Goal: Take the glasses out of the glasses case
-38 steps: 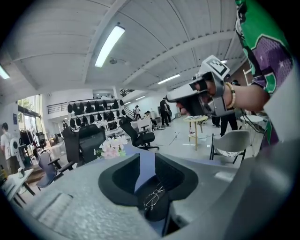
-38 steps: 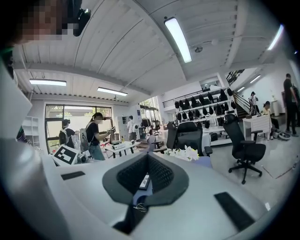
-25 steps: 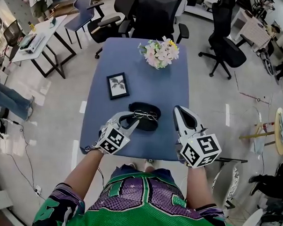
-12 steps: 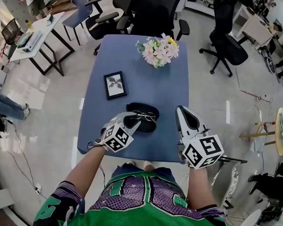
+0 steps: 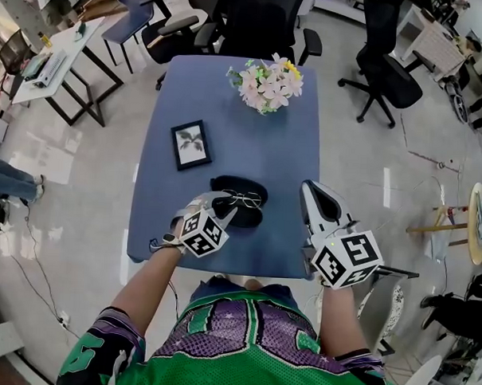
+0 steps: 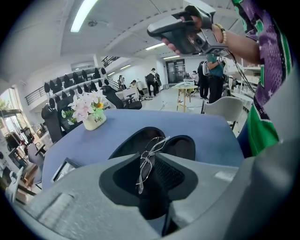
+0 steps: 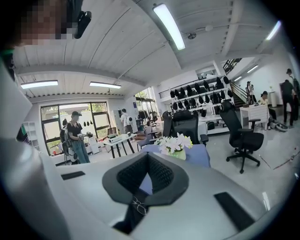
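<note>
Jaws on my 2 grippers hang over the blue desk (image 5: 291, 150). The right gripper (image 5: 308, 186) has them closed together on nothing near the desk's right edge, while the left gripper (image 5: 230, 213), at the open black glasses case (image 5: 225, 184), pinches the thin wire glasses (image 5: 245, 199) over it.

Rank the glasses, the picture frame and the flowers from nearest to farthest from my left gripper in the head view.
1. glasses, right at the left gripper tips
2. picture frame, mid-table, left side
3. flowers, at the far edge
</note>
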A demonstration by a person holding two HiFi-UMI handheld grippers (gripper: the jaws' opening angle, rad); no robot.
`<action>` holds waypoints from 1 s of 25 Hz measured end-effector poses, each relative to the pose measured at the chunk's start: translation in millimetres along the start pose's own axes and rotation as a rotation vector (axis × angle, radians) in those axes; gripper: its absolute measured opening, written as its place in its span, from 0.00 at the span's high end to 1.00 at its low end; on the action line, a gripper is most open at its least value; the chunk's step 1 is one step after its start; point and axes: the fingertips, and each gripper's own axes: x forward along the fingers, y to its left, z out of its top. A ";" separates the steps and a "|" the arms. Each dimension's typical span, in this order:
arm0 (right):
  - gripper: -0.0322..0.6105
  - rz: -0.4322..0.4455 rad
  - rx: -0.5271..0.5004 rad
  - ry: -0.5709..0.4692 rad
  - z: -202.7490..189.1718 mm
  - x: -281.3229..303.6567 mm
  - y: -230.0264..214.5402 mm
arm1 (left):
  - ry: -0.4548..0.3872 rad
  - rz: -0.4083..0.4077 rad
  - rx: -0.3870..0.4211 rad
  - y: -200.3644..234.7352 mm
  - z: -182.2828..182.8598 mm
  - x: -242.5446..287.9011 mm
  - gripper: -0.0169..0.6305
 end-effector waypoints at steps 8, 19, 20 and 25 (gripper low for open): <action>0.95 -0.009 0.015 -0.003 -1.7 2.1 -7.3 | 0.097 -0.050 0.086 -2.4 -19.7 17.5 0.81; 0.95 -0.018 0.031 -0.003 -2.2 0.9 -10.5 | 0.108 -0.096 0.067 -3.3 -20.3 22.1 0.87; 0.95 -0.018 0.035 -0.005 -1.8 0.4 -10.3 | 0.106 -0.097 0.067 -3.8 -19.9 21.8 0.88; 0.95 -0.018 0.042 -0.011 -0.9 -1.6 -9.0 | 0.098 -0.083 0.085 -3.6 -16.1 20.7 0.93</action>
